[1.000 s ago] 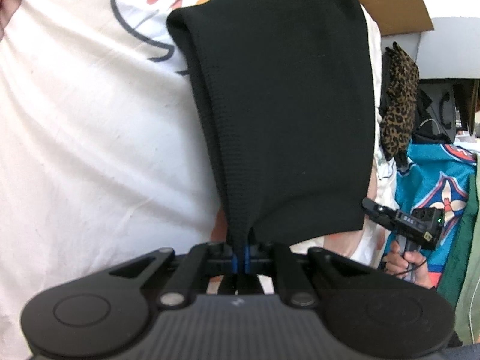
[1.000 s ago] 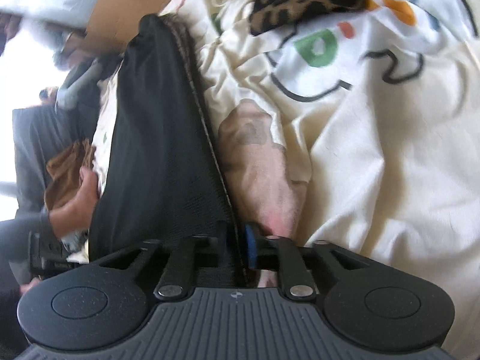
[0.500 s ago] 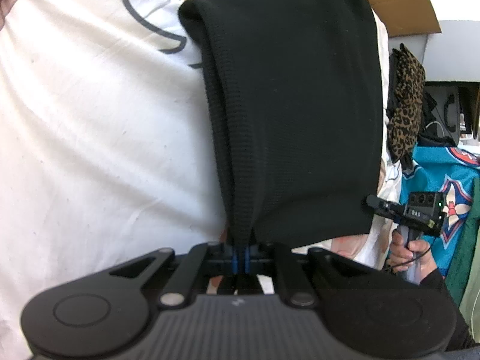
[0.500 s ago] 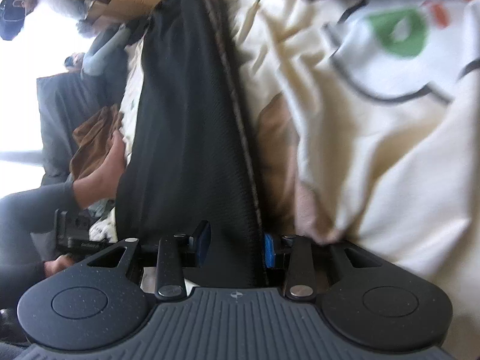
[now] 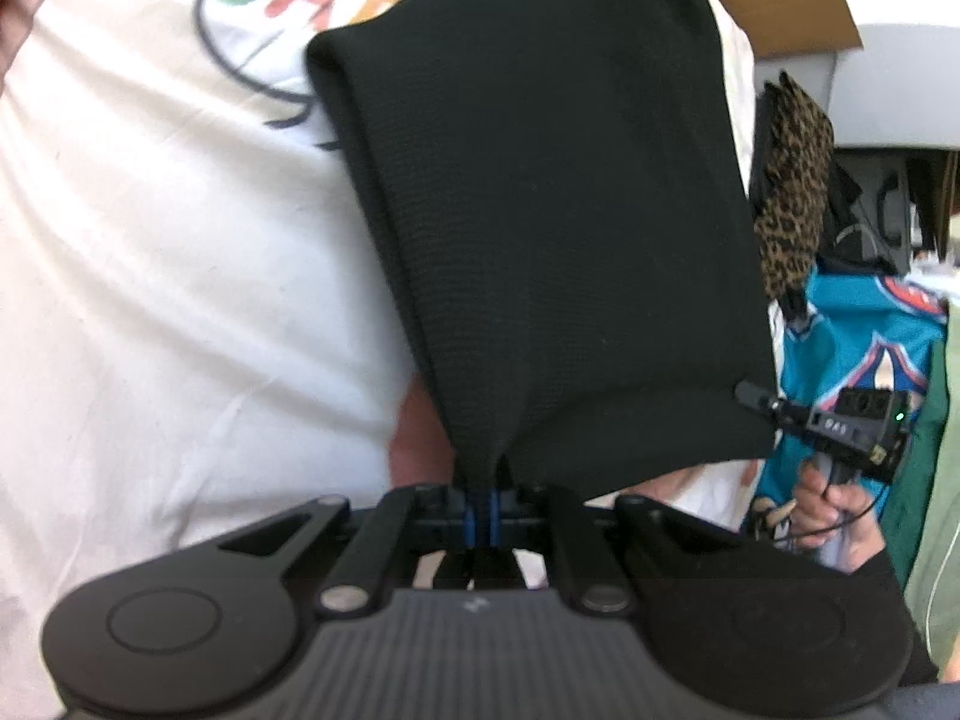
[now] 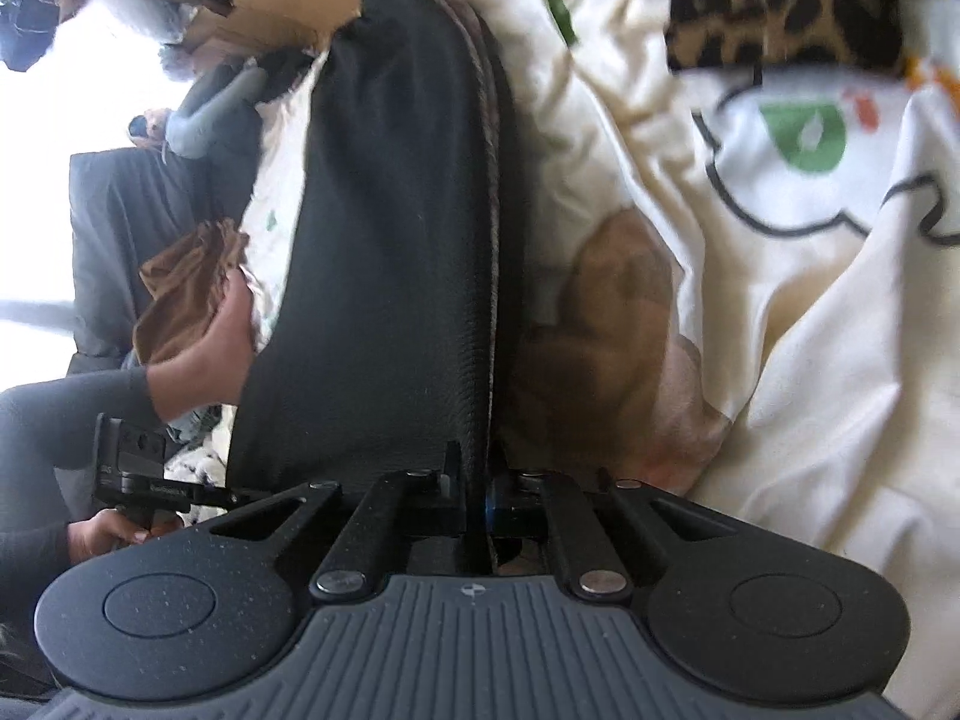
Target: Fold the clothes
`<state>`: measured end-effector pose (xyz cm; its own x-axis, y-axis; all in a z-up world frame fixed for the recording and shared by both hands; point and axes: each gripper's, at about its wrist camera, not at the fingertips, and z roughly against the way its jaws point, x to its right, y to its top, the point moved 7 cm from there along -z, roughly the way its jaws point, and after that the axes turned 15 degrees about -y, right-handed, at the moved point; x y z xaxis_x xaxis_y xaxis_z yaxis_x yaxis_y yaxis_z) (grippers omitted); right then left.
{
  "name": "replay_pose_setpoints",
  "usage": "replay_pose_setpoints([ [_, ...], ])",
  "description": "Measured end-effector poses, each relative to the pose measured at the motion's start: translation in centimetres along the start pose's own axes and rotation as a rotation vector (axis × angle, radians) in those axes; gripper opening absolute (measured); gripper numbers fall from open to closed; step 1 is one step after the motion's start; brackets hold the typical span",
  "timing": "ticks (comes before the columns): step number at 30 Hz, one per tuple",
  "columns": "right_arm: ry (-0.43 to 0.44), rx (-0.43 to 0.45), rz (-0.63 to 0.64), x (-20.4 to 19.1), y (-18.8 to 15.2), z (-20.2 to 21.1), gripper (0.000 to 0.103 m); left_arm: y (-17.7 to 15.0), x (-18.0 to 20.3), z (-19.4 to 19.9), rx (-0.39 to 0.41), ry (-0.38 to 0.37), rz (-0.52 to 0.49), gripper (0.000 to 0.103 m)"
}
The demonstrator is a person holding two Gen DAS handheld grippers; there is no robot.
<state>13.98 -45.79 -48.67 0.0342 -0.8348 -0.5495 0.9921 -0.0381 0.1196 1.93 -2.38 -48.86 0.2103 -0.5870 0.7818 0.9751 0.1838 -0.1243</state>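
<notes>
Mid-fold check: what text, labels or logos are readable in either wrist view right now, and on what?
"BA": colored letters on the white printed sheet; the rest hides behind the black garment.
Small label on the right gripper: too blurred to read.
Print on the other gripper's body in the right wrist view: too small.

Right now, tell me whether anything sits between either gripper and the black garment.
Nothing does. The left gripper is shut on a corner of the black garment, and the right gripper is shut on its edge. It hangs above the printed white sheet.
</notes>
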Motion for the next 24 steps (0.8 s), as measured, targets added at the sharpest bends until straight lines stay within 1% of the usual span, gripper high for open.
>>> replay_pose_setpoints([
  [2, -0.009, 0.006, 0.008, -0.8, -0.2, 1.2, 0.003, 0.0, 1.1, 0.6, -0.022, 0.027, -0.005, 0.004],
  [5, -0.023, 0.013, 0.021, -2.1, -0.5, 3.0, 0.003, 0.0, 2.8, 2.2, -0.045, 0.037, 0.011, 0.004],
  [7, -0.033, 0.018, 0.030, -3.0, -0.8, 4.2, 0.003, 0.0, 4.2, 3.5, -0.046, 0.032, -0.013, 0.004],
  [10, -0.047, 0.026, 0.043, -4.3, -1.1, 6.0, 0.003, -0.1, 5.3, 5.6, -0.042, 0.020, -0.006, 0.004],
  [13, -0.057, 0.032, 0.064, -5.7, -1.8, 7.6, 0.003, -0.7, 6.5, 7.1, -0.041, 0.014, -0.032, 0.004],
  [17, -0.081, 0.031, 0.093, -7.6, -2.7, 9.6, 0.003, -1.8, 7.4, 8.9, -0.040, 0.004, -0.028, 0.004],
  [22, -0.063, 0.034, 0.096, -9.2, -4.1, 11.8, 0.003, -3.3, 8.3, 10.8, -0.050, -0.016, -0.040, 0.004],
  [24, -0.062, 0.026, 0.098, -9.6, -4.7, 12.5, 0.003, -3.9, 8.5, 11.0, -0.069, -0.011, -0.040, 0.004],
])
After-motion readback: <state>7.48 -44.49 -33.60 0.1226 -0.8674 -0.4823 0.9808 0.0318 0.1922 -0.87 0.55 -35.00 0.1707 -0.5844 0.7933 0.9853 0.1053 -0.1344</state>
